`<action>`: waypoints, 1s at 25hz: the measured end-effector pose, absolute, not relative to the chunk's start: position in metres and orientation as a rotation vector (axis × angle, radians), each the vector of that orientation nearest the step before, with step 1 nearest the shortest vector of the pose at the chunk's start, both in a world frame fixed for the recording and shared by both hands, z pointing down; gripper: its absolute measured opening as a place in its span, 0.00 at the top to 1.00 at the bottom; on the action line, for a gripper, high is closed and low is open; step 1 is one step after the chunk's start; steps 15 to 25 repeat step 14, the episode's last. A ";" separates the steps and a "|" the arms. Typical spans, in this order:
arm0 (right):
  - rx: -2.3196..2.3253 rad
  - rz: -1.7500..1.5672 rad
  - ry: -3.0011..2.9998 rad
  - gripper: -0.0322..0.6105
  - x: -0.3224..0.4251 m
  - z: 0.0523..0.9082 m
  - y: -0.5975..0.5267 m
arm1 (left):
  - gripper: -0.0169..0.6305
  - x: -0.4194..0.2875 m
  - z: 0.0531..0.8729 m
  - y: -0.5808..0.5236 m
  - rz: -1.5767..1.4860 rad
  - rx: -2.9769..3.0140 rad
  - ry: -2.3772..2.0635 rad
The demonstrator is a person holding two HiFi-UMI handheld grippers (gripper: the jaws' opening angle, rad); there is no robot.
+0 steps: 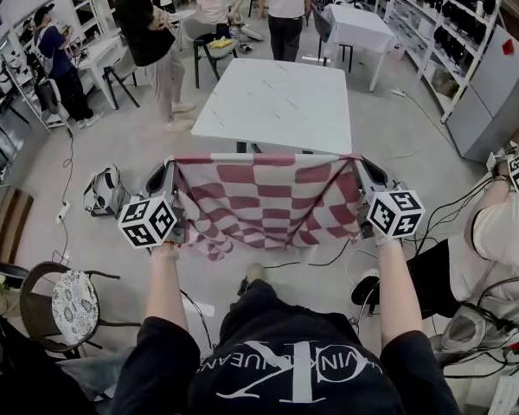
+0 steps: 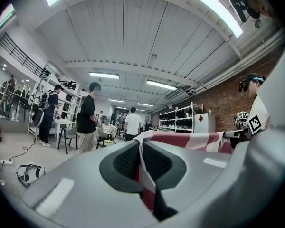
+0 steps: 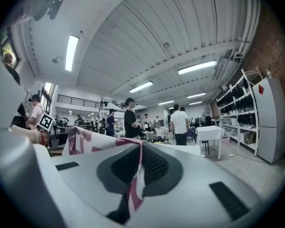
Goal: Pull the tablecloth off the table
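Nearest the camera, on the near side of the table [image 1: 277, 102], a person holds the left gripper [image 1: 167, 175] and the right gripper [image 1: 364, 173] level and well apart. Each has its jaws pressed together on an upper corner of the red-and-white checked tablecloth [image 1: 264, 201]. The wide grip pulls the top hem taut, so the cloth hangs flat like a curtain, apparently clear of the bare white tabletop. Its long axis runs side to side, parallel to the table's near edge, and its loose lower edge points floorward. Beyond the table, people [image 1: 285, 3] gather near shelves [image 1: 450, 24].
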State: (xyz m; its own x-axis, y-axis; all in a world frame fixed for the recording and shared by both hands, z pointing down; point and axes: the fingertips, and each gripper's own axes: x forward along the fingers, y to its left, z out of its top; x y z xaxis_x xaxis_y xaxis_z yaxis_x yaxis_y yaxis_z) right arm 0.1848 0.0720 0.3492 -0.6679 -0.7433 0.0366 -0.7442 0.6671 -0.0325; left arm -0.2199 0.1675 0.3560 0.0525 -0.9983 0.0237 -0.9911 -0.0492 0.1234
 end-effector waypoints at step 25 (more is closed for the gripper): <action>1.303 0.026 -2.838 0.93 0.183 0.353 0.071 | 0.95 -0.221 0.361 0.165 -0.107 2.195 -2.098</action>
